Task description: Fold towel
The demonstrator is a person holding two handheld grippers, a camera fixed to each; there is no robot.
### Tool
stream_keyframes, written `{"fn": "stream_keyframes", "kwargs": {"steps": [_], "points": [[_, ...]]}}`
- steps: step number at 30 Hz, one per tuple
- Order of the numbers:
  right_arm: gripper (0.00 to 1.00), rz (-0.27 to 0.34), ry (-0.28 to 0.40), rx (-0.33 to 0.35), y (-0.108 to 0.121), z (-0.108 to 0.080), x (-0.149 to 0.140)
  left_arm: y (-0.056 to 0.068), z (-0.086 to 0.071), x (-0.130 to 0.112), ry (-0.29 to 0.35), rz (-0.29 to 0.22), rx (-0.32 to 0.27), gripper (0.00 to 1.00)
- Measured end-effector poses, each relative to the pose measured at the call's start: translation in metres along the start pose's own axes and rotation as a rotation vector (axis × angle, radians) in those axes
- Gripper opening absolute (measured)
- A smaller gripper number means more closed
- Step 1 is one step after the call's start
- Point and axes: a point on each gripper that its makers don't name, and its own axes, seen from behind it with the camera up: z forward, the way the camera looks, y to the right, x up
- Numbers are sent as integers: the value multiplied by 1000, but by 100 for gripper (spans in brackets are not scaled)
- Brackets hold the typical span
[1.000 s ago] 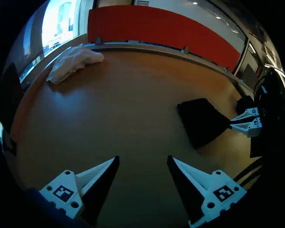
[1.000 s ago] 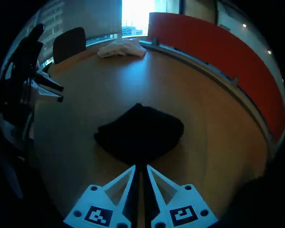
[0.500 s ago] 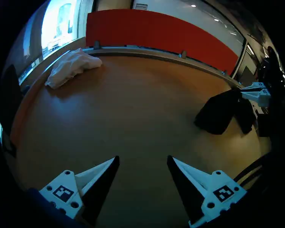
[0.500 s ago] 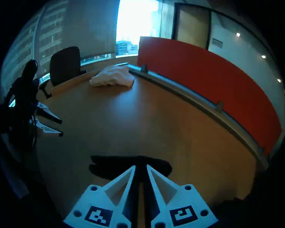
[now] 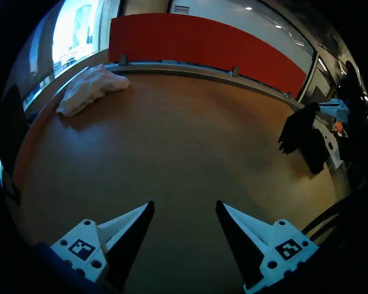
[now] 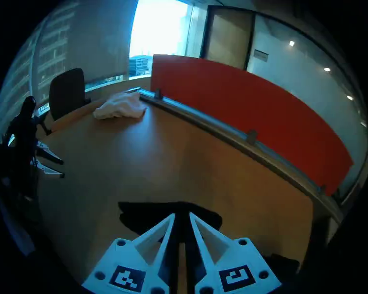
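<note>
While the right gripper [image 6: 182,216] pinches the black towel [image 6: 140,215] aloft, the left gripper [image 5: 184,203] is spread; 0 folds made

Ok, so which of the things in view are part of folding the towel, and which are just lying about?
Part of the job:
- black towel, hanging from the shut right gripper
- left gripper, open above the wooden table

Just lying about:
- crumpled white cloth at the table's far corner
- office chair
- red partition
</note>
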Motion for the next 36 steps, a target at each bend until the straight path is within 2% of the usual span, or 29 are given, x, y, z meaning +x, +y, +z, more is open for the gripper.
{"fn": "stream_keyframes", "kwargs": {"steps": [9, 19, 28, 36], "points": [[5, 1, -25, -98, 83, -27, -11, 5, 3, 3, -5, 7, 1, 93], [5, 11, -47, -188, 157, -52, -22, 12, 7, 8, -11, 13, 1, 93], [5, 33, -48, -248, 205, -72, -25, 21, 10, 12, -16, 25, 0, 93], [5, 50, -73, -275, 228, -83, -41, 28, 13, 14, -18, 34, -4, 93]]}}
